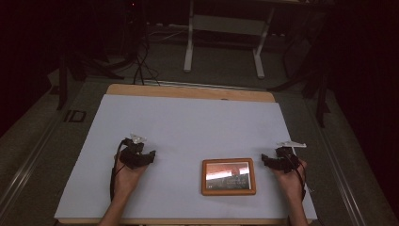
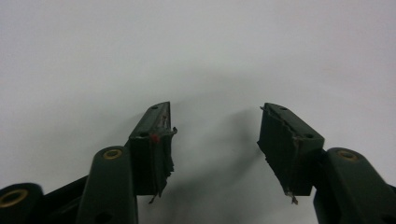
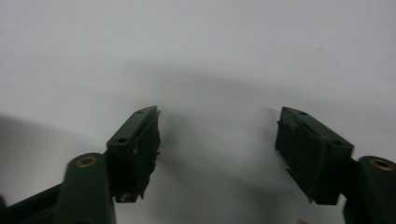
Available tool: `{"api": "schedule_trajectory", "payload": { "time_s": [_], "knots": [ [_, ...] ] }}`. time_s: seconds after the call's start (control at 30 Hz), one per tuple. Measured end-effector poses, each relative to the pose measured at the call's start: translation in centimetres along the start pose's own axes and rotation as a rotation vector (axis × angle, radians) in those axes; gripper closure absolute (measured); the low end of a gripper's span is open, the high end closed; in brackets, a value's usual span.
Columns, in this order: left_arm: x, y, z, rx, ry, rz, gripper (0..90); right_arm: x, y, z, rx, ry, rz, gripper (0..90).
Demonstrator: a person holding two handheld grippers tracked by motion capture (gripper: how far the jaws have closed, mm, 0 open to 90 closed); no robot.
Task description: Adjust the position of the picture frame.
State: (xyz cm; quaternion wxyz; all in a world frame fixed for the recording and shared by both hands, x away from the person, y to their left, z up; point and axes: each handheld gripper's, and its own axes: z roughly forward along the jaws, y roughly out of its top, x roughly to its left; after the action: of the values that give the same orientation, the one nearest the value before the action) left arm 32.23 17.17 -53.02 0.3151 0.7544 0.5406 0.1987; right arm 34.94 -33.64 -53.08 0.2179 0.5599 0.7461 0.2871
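With both the left gripper [image 1: 149, 156] and right gripper [image 1: 266, 159] spread empty, either could knock the wooden-framed picture [image 1: 228, 176] askew.

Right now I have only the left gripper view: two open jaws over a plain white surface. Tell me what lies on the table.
Observer: A wooden-framed picture lies flat on the white sheet, near the person's edge.
Operator: Place it against the two tools.
Observer: It lies between them, nearer the right tool than the left tool, touching neither.
Operator: Report the right tool's jaws.
Observer: Spread wide, nothing between them, white sheet beneath.
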Motion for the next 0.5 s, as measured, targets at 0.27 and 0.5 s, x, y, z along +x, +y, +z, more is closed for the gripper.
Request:
{"api": "schedule_trajectory", "payload": {
  "time_s": [0.27, 0.5],
  "knots": [
    [0.0, 0.3, -2.0, -0.093, -0.076, 0.052, 54.2, 1.2, 0.5, -1.3, 0.004, 0.115, -0.124, 41.6],
    [-0.1, 0.2, -2.1, -0.107, -0.174, 0.043, 58.2, 1.0, 0.2, -2.5, -0.020, 0.236, -0.101, 48.6]
  ]
}}
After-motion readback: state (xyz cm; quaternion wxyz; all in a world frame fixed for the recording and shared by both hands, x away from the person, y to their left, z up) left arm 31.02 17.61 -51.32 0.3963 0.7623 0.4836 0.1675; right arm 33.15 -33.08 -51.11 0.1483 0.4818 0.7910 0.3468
